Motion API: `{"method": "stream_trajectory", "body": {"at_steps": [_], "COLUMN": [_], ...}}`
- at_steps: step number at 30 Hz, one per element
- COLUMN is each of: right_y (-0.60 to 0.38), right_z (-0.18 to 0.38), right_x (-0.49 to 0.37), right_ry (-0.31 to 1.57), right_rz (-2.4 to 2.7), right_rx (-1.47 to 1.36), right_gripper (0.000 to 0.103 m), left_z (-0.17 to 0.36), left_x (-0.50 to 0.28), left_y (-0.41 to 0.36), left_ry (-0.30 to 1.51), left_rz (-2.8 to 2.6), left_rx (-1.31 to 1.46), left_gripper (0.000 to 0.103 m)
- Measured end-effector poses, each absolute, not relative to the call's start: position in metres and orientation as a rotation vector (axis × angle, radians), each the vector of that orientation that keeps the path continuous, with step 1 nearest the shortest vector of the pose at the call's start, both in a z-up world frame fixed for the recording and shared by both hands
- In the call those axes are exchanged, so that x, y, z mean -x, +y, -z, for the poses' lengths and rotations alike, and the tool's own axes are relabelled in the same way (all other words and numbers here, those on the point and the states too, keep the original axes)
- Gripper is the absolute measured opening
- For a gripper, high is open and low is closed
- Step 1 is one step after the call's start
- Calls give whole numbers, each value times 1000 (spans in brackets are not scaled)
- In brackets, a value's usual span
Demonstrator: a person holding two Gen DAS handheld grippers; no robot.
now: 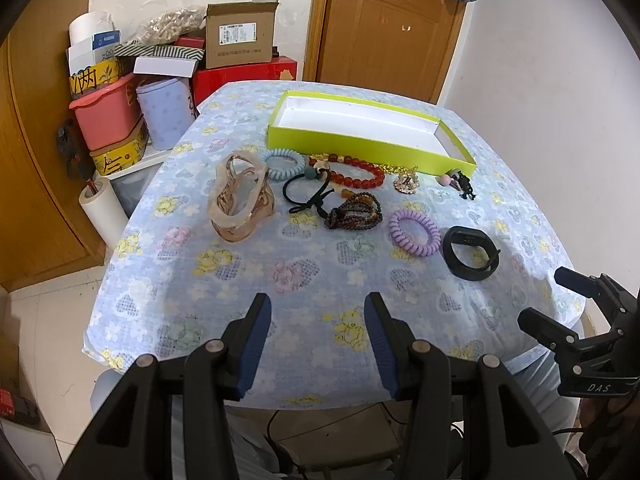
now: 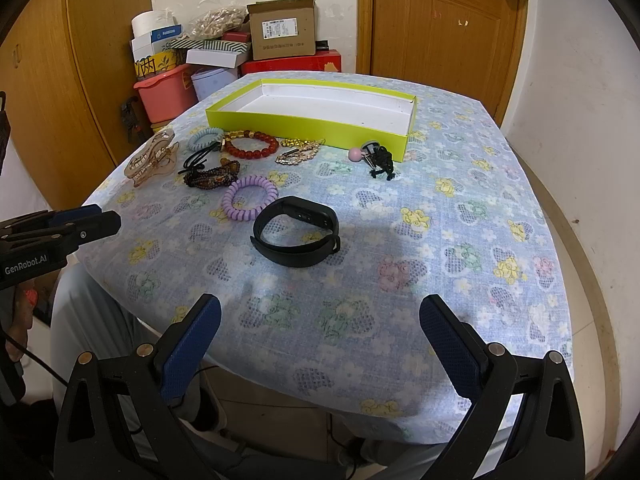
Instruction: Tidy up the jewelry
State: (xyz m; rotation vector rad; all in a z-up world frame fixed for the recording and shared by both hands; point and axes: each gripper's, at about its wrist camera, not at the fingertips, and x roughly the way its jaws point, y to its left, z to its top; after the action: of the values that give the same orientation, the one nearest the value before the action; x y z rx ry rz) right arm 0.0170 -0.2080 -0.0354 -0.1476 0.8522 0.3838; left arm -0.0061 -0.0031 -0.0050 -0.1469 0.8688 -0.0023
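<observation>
- Nothing sorted yet imo: green tray [image 2: 304,130] sits at far side of table [image 2: 480,208], inside bare. All jewelry lies on the cloth in front of it.
- Black wristband [image 2: 297,231] is nearest the right gripper [image 2: 320,344], standing on edge as an open loop. Risk: pinch one wall only and it rolls or flips out. Better to span the band or hook thru the loop.
- Purple coil tie [image 2: 250,197] lies just beside the wristband. A sloppy approach could drag both.
- Clutter risk on left: black elastic [image 1: 306,194] overlaps or touches dark bead bracelet [image 1: 354,212] and red bead bracelet [image 1: 352,172]. Lifting one prob snags the others.
- Clear claw clip [image 1: 240,198] stands tall and looks tippy; a side nudge could knock it toward the table edge.
- Gold chain/brooch bits [image 2: 298,151] and small black-pink piece [image 2: 378,160] are flat, tiny, tight against tray wall. Fingers may slip off, or shove the tray.
- Blue coil tie [image 1: 282,164] near tray wall too, soft, low risk.
- Cloth is loose; scraping tips could bunch it and shift items.
- Left gripper [image 1: 318,340]: fingers apart, moderate gap, holds nothing, hovers over near table edge, no contact.
- Right gripper: fingers spread wide, empty, above cloth short of the wristband, not touching.
</observation>
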Motion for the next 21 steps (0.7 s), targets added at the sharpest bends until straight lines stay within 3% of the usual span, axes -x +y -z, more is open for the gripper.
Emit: {"method": "stream_trajectory", "body": {"at_steps": [21], "right_y": [-210], "right_z": [35], "right_x": [-32], "right_ry": [849], "right_rz": [-382], "right_rx": [139], "right_gripper": [100], "left_z": [6], "left_x": [-14], "left_y": [26], "left_ry": [828], "left_rz": [-68], "left_rx": [169], "left_gripper": [51]}}
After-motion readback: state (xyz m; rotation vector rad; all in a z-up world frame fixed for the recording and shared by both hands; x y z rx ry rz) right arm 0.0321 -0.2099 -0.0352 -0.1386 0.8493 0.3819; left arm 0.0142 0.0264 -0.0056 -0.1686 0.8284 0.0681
